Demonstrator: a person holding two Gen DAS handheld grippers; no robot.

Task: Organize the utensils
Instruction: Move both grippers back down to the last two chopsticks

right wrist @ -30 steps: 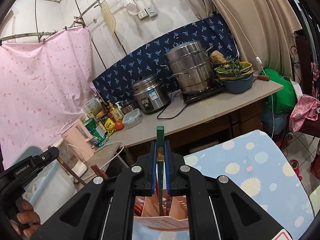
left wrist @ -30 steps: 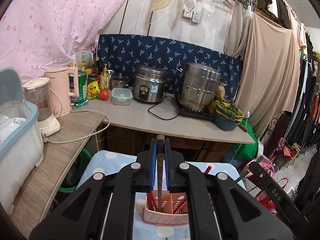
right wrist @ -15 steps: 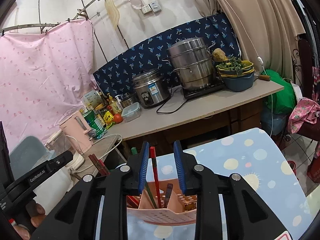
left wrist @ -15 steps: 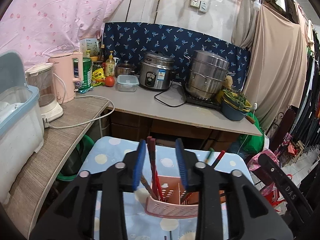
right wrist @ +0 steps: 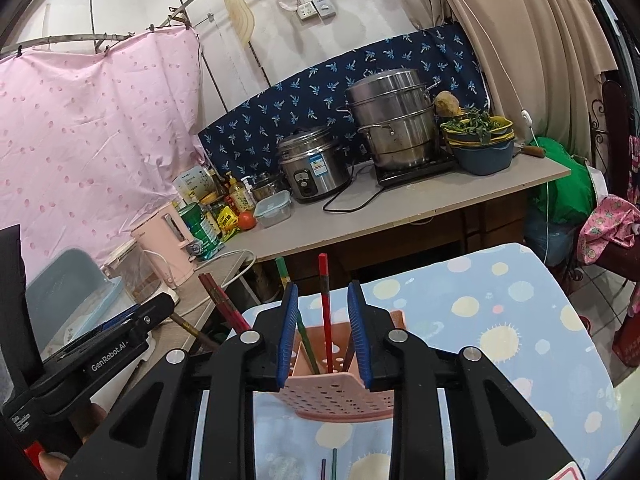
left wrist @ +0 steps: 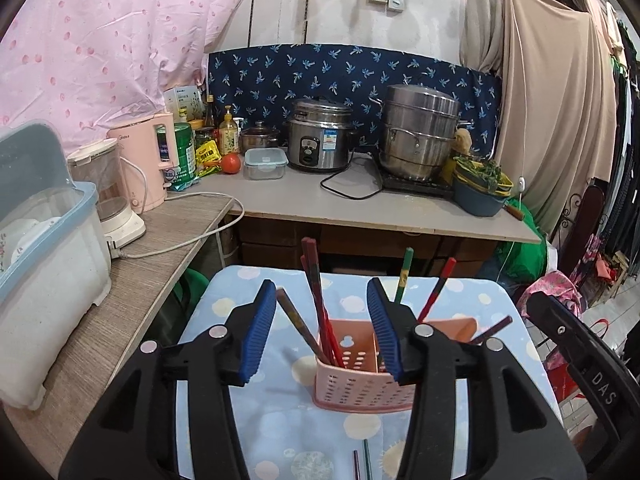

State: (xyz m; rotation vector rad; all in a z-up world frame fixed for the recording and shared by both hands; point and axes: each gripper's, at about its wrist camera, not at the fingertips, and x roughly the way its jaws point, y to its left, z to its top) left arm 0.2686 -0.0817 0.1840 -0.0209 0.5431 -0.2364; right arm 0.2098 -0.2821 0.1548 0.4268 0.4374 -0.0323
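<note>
A pink perforated basket stands on the blue dotted tablecloth. Several chopsticks stand in it: dark red ones, a green one and a red one. My left gripper hangs just before the basket, jaws opening, the dark red sticks seen between them untouched. My right gripper is open over the basket, and a red chopstick stands free between its pads. Two loose chopsticks lie on the cloth near me.
Behind the table runs a counter with a rice cooker, a steamer pot and a blue bowl of greens. A pink kettle and a lidded dish box sit on the left shelf. Clothes hang at right.
Both grippers were shut on a chopstick a second ago. Both have opened, and the sticks now stand in the basket. The left gripper's jaws keep spreading.
</note>
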